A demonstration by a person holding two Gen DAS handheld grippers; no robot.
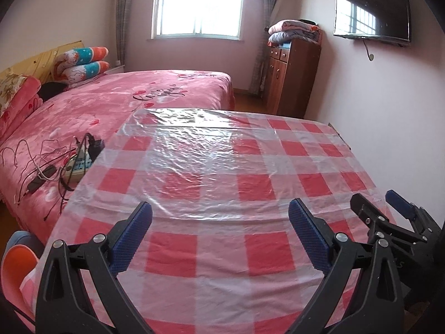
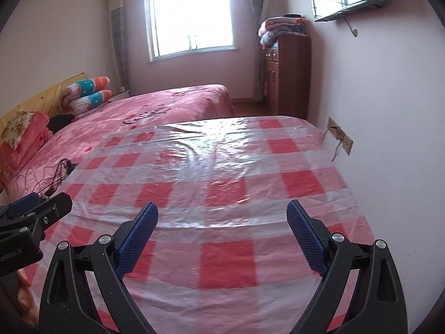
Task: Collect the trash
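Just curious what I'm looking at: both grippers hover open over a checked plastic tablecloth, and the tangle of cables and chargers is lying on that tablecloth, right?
Not quite. The cables and chargers lie on the pink bed beside the table, not on the checked tablecloth, as the left wrist view shows. The rest holds: the left gripper and right gripper both hover open over the tablecloth.

A bright window (image 1: 198,5) is set in the far wall. A pink bed (image 1: 111,111) is placed left, a wooden cabinet (image 1: 292,75) far right.
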